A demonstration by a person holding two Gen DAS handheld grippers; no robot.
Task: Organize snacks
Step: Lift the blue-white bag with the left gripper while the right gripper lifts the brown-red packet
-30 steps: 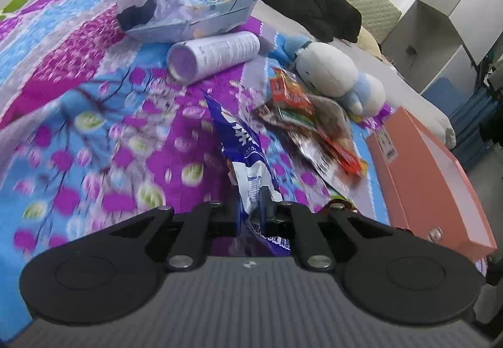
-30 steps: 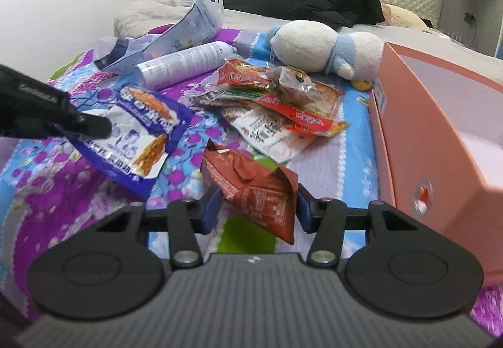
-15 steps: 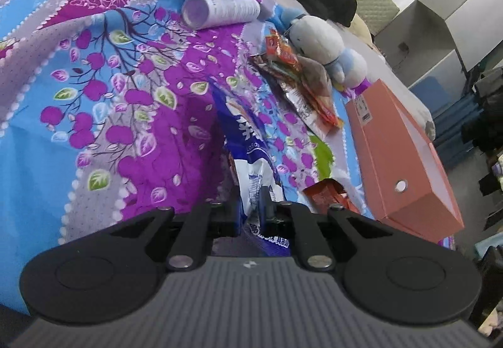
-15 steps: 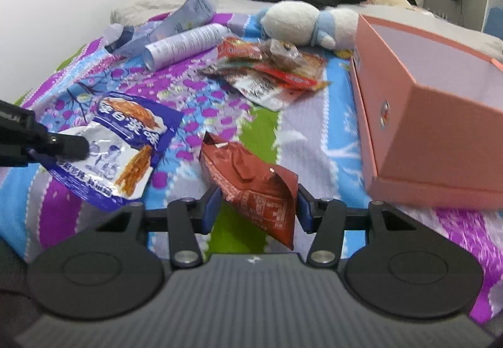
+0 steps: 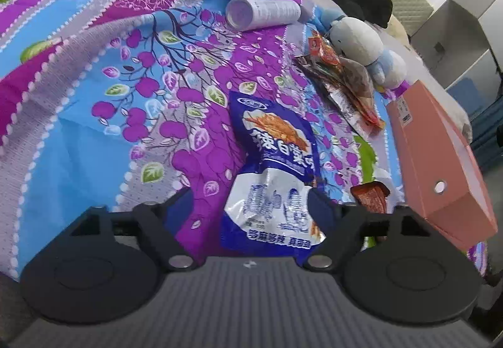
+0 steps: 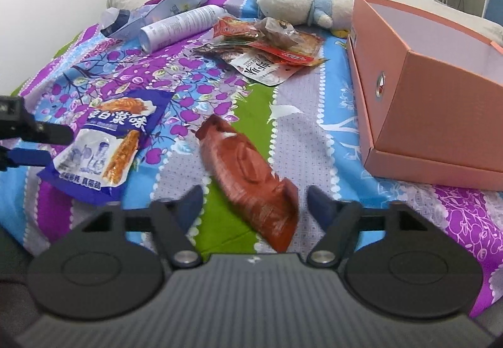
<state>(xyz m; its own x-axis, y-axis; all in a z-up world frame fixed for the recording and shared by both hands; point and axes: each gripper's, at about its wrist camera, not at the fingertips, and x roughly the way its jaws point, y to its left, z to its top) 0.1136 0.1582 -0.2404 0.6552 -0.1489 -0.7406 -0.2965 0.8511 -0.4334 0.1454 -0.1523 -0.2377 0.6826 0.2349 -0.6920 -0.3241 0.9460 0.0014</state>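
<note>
Both views sit low and close over the bed (image 5: pixel 94 96), each looking forward and downward along its own hand-held gripper toward the headboard end. The left wrist view stands left of the pink box (image 5: pixel 440 165), which runs along its right edge; the right wrist view is nearer that box (image 6: pixel 440 96). Both share the box, the blue snack bag (image 5: pixel 273 159) (image 6: pixel 107 140) and the plush toy (image 5: pixel 361 40) (image 6: pixel 298 2) beyond it

Left gripper (image 5: pixel 248 200), previously clamped on the blue snack bag (image 5: pixel 272 178), is opening; bag now lies flat on the bed. Right gripper (image 6: pixel 254 200) likewise opening; red packet (image 6: pixel 251 181) released onto the bedspread (image 5: pixel 94 96).
</note>
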